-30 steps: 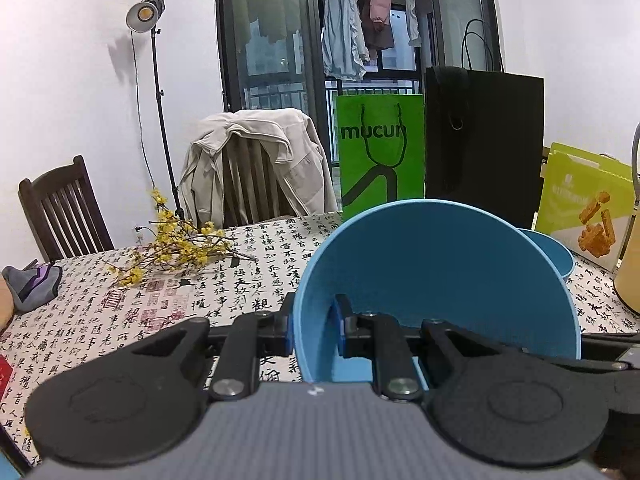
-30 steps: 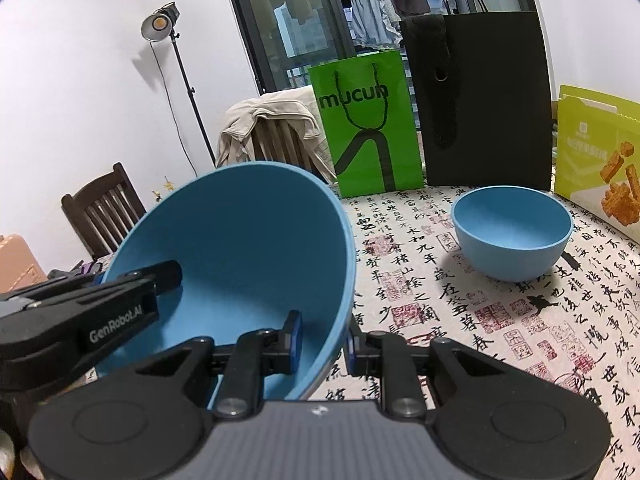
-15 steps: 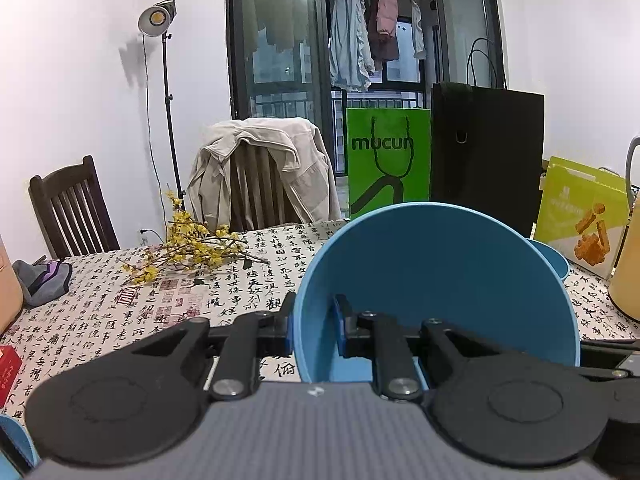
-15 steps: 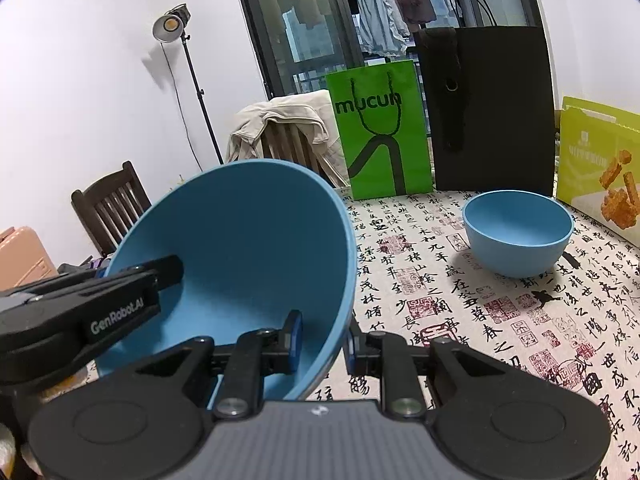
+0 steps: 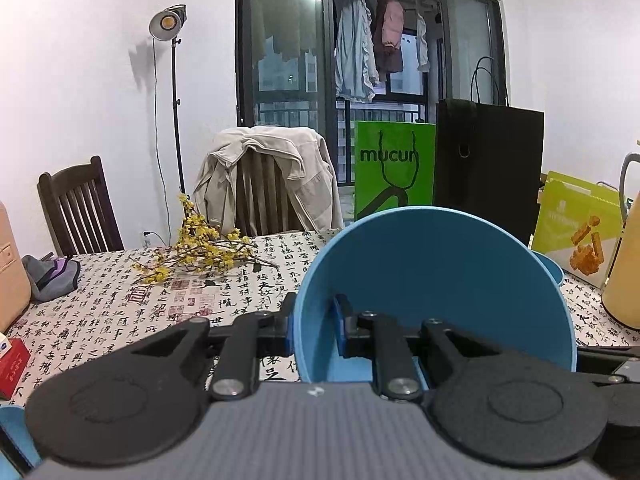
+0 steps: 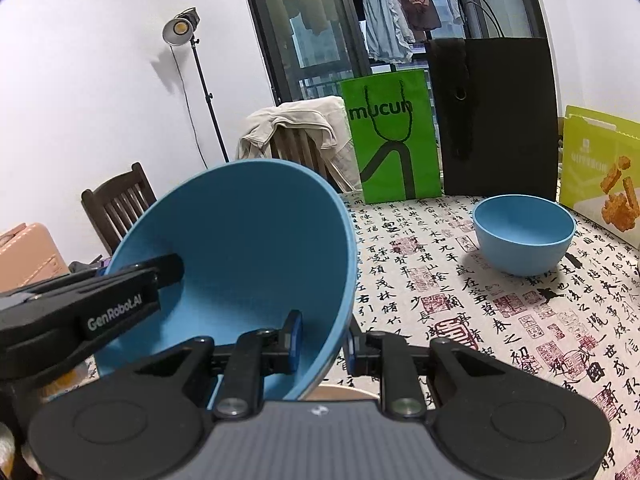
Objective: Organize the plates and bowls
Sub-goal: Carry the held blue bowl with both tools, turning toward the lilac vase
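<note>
A large blue bowl point(image 5: 440, 280) is held in the air by both grippers, tilted on its side. My left gripper point(image 5: 314, 330) is shut on its left rim. My right gripper point(image 6: 320, 340) is shut on its right rim, with the bowl point(image 6: 240, 248) filling the left of that view and the left gripper's black finger point(image 6: 120, 300) inside it. A second, smaller blue bowl point(image 6: 524, 236) stands upright on the table to the right, apart from both grippers. Its rim point(image 5: 550, 266) shows just behind the held bowl in the left wrist view.
The table has a calligraphy-print cloth point(image 6: 500, 320). At its back stand a green bag point(image 6: 390, 140), a black bag point(image 6: 496, 120) and a yellow-green box point(image 6: 600, 176). Yellow flowers point(image 5: 200, 248), a grey cloth point(image 5: 50, 280) and a yellow jug point(image 5: 624, 280) lie around. Chairs stand behind.
Both grippers have risen with the blue bowl between them; the table and the second bowl now sit lower and farther in both views. The grip on the rim is unchanged.
</note>
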`<act>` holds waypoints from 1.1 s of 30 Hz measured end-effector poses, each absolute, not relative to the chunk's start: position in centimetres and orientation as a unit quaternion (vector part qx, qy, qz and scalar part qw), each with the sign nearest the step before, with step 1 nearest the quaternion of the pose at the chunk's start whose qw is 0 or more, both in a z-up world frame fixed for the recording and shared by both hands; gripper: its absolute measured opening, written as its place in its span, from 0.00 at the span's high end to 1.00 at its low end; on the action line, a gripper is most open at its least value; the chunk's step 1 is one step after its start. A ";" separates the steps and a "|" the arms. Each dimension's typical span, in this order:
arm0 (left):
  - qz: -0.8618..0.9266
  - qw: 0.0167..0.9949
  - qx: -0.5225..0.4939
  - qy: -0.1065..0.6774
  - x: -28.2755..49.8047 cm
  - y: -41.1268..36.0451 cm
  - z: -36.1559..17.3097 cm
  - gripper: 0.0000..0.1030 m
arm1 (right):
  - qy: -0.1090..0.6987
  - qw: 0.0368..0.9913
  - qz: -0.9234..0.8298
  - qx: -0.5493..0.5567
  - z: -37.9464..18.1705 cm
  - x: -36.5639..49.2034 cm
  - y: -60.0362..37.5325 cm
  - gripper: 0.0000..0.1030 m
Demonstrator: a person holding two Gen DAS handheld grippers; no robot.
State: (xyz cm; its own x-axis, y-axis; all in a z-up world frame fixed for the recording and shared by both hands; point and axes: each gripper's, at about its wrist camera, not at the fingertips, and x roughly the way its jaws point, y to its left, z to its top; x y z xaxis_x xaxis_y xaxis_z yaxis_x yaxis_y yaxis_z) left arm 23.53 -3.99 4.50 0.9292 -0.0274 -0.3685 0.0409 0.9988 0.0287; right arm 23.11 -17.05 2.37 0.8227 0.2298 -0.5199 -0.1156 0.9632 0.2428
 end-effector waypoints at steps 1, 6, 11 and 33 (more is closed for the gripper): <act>-0.017 0.982 0.017 0.186 23.4 -3.9 4.6 0.82 | 0.283 0.949 0.092 0.101 2.4 22.9 -16.9 0.80; -0.014 0.983 0.012 0.182 22.8 -3.0 4.7 0.82 | 0.280 0.950 0.095 0.098 2.6 22.5 -16.2 0.80; -0.012 0.984 0.008 0.175 22.1 -2.4 4.9 0.82 | 0.275 0.952 0.098 0.096 2.9 22.0 -15.5 0.80; 0.002 0.989 -0.020 0.149 19.6 1.1 5.5 0.82 | 0.257 0.956 0.119 0.079 3.6 21.0 -12.4 0.80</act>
State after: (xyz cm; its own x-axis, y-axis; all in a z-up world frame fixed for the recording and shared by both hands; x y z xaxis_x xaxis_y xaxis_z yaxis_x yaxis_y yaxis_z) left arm 19.63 1.10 5.54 0.9553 -0.0026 -0.2956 -0.0096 0.9992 -0.0398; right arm 20.98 -12.41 3.61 0.8391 0.2685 -0.4731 -0.1868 0.9590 0.2130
